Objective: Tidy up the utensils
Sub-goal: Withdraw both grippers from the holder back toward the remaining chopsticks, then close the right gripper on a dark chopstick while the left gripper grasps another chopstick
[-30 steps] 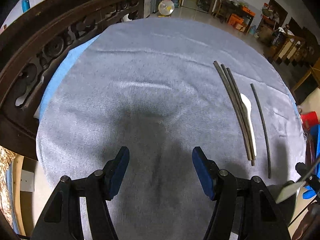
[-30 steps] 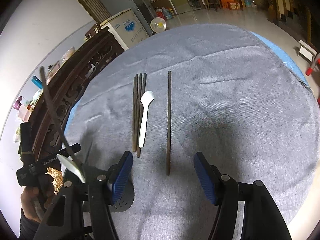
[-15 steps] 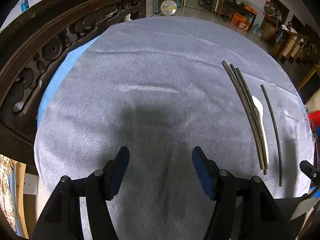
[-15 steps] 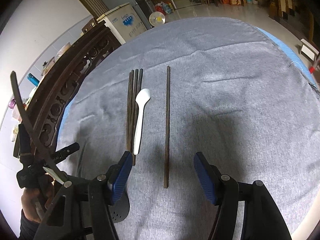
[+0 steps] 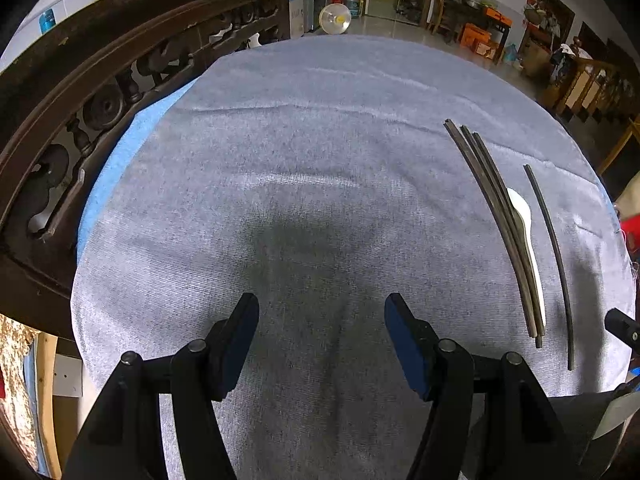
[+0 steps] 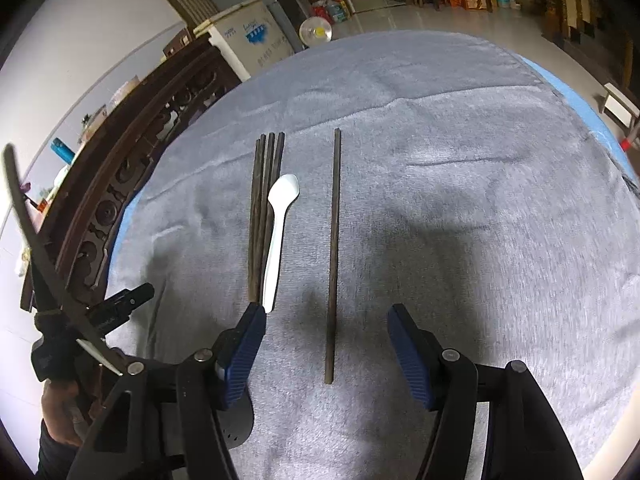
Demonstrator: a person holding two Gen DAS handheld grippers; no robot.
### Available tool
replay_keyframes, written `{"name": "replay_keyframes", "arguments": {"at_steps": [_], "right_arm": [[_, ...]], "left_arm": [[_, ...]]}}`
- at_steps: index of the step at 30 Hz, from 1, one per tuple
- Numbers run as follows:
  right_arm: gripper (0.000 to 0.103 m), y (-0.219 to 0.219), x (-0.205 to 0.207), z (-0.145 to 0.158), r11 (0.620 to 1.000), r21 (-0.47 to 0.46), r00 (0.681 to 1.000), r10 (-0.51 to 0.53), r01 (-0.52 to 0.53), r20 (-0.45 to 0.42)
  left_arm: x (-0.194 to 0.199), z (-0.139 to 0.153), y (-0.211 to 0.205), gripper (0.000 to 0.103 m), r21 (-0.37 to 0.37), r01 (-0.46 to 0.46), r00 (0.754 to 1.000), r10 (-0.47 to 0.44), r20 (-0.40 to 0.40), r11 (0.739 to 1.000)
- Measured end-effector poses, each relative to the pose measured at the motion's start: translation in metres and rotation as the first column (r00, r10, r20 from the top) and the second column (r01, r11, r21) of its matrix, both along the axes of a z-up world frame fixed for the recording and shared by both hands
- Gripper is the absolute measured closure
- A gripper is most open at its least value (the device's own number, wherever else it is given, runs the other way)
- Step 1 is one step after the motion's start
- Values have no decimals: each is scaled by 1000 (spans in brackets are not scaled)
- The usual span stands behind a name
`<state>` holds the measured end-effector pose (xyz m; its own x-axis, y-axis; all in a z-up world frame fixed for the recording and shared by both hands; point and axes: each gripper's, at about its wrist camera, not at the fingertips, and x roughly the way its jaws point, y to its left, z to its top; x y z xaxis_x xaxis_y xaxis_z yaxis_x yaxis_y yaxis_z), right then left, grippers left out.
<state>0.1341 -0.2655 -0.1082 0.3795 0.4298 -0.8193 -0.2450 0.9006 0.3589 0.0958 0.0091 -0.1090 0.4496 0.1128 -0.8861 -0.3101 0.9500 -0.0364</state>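
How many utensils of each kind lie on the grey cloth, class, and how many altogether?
Chopsticks: 5, four bunched and one apart
Spoon: 1, white
Total: 6 on the cloth

Lit dimly and evenly from overhead, with brighter daylight coming in from the doorway beyond the grey cloth (image 5: 320, 200). Casting soft dark shadows on the cloth just ahead of the left gripper (image 5: 322, 312) and the right gripper (image 6: 326, 324). Bending hard at the rims, fading into black corners. Smearing slightly at the cloth's right edge in the right wrist view.
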Motion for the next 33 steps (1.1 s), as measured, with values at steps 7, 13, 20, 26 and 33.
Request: {"name": "replay_keyframes", "arguments": {"at_steps": [7, 13, 20, 26, 33], "right_arm": [[36, 16, 64, -4, 999, -17, 993, 41, -43, -113], [50, 49, 126, -17, 989, -123, 977, 52, -79, -207], [89, 79, 158, -31, 951, -269, 952, 72, -155, -296], [97, 76, 158, -38, 894, -361, 928, 138, -267, -346], [96, 62, 157, -45, 912, -300, 920, 163, -278, -357]], "left_arm": [[18, -7, 14, 37, -89, 1, 997, -8, -72, 996], [39, -7, 17, 37, -145, 23, 991, -42, -127, 989], [84, 6, 7, 37, -178, 64, 979, -97, -180, 982], [141, 10, -21, 37, -255, 91, 956, -156, -247, 963], [200, -5, -56, 50, -289, 67, 931, -164, -326, 955]]}}
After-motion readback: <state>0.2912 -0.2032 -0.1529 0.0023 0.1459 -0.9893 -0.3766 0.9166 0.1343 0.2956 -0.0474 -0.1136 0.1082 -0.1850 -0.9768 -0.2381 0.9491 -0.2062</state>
